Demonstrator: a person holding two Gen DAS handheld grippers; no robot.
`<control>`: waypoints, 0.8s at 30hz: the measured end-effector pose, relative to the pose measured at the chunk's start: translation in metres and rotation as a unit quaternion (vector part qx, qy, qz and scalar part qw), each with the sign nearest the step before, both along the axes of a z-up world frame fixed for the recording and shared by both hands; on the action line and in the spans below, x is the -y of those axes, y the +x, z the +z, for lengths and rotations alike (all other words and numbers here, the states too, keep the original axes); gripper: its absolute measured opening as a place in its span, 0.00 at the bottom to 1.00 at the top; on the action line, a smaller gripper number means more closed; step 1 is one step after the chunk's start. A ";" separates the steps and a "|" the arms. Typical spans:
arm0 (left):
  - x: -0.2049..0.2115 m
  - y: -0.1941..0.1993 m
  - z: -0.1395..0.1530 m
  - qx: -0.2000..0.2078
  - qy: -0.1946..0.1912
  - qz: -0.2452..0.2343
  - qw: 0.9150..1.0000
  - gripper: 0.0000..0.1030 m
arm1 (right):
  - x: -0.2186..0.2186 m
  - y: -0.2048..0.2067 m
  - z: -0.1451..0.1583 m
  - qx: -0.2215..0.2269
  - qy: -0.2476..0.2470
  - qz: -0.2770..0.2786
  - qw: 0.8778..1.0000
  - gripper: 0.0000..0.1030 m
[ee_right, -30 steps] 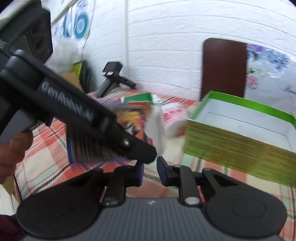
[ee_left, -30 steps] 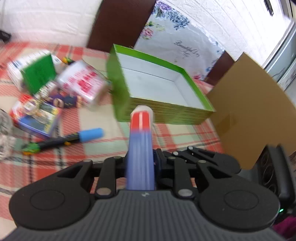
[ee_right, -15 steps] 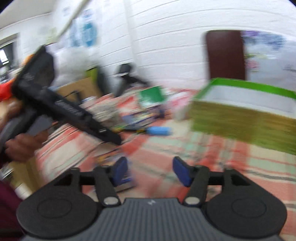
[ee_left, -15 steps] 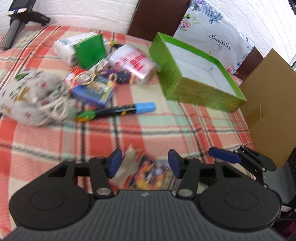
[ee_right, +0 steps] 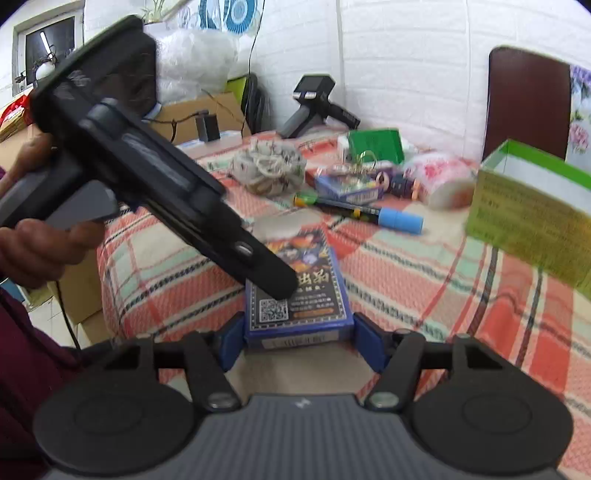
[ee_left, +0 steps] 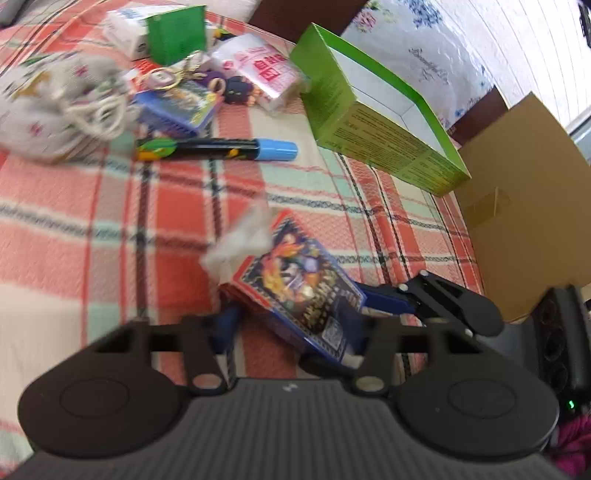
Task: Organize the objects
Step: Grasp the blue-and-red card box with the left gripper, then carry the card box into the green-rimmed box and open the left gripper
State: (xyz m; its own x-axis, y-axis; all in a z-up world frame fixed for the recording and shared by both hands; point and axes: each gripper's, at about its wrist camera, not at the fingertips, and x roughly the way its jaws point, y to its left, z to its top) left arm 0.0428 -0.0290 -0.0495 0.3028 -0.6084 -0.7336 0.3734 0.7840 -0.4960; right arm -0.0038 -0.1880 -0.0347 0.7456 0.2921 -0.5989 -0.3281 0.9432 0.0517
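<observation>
A blue and red card box (ee_left: 295,288) lies on the plaid tablecloth with a torn clear wrapper (ee_left: 242,240) at its far end. My left gripper (ee_left: 291,332) is open, its jaws either side of the box's near end. My right gripper (ee_right: 299,341) is open with its blue pads flanking the same box (ee_right: 299,295). The left gripper's body (ee_right: 166,184) reaches over the box in the right wrist view. The green open box (ee_left: 380,110) stands farther back; it is empty.
A marker with a blue cap (ee_left: 218,149), a second card box (ee_left: 177,107), a keyring, a pink tissue pack (ee_left: 266,70), a green-lidded white box (ee_left: 177,33) and a cloth pouch (ee_left: 55,107) lie at the back. A brown cardboard sheet (ee_left: 524,206) stands on the right.
A second ago the left gripper held the card box up near the green box. Now the box lies on the cloth, and both grippers are open and low around it.
</observation>
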 end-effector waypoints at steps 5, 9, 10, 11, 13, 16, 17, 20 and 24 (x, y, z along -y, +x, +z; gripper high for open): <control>0.030 0.015 0.032 0.030 -0.030 -0.043 0.998 0.47 | 0.021 -0.003 0.025 0.058 0.001 -0.051 0.997 0.60; 0.081 0.038 0.065 0.088 -0.013 -0.084 0.992 0.47 | 0.050 0.005 0.048 0.116 -0.027 -0.103 0.987 0.60; 0.096 0.044 0.071 0.103 -0.010 -0.095 0.990 0.47 | 0.059 0.009 0.053 0.128 -0.033 -0.119 0.984 0.60; 0.112 0.050 0.076 0.119 -0.007 -0.107 0.987 0.47 | 0.070 0.012 0.057 0.138 -0.040 -0.136 0.980 0.60; 0.143 0.065 0.081 0.139 -0.001 -0.125 0.982 0.47 | 0.095 0.020 0.062 0.150 -0.042 -0.169 0.973 0.60; 0.189 0.089 0.079 0.143 0.001 -0.140 0.980 0.47 | 0.137 0.031 0.061 0.154 -0.029 -0.219 0.963 0.60; 0.204 0.096 0.076 0.143 0.002 -0.143 0.979 0.47 | 0.149 0.035 0.061 0.154 -0.025 -0.235 0.960 0.60; 0.241 0.113 0.071 0.153 0.015 -0.145 0.978 0.48 | 0.185 0.047 0.053 0.151 -0.015 -0.283 0.947 0.60; 0.265 0.122 0.060 0.185 0.060 -0.113 0.974 0.51 | 0.220 0.061 0.034 0.127 -0.017 -0.369 0.920 0.65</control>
State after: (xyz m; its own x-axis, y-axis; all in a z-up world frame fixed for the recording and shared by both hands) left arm 0.1643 -0.2941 0.0109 0.4278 -0.6076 -0.6691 0.6799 0.7041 -0.2047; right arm 0.0576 -0.4078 -0.0010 0.8507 -0.3667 -0.3765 0.4058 0.9135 0.0273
